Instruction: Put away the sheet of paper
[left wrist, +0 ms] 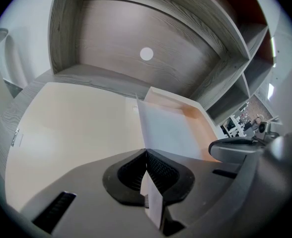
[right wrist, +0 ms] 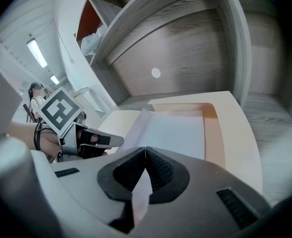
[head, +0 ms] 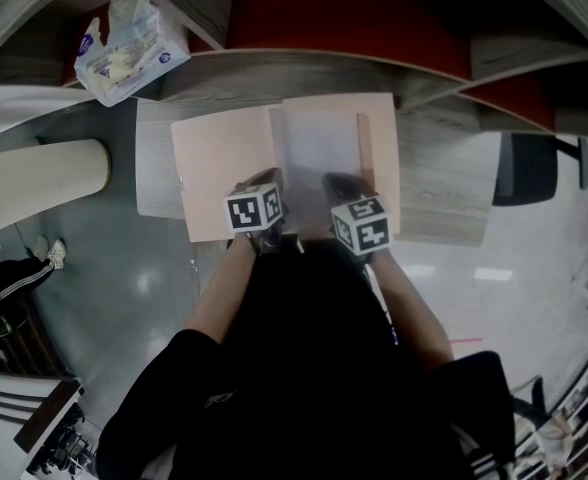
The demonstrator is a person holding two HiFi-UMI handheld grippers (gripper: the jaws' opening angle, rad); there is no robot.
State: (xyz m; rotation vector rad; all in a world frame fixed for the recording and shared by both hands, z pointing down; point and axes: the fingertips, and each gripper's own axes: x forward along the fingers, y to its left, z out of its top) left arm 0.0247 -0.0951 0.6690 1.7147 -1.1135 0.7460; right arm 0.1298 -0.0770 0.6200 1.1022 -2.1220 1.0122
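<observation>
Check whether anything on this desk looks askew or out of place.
Only small things. The crumpled tissue pack lies skewed, back left of the open folder. The sheet of paper isn't flat in it: the left gripper and right gripper each have jaws shut on its near edge.

I'm looking at a grey wood-grain desk (head: 444,168). An open peach folder (head: 224,168) lies flat on it, the left flap overhanging the near edge.
</observation>
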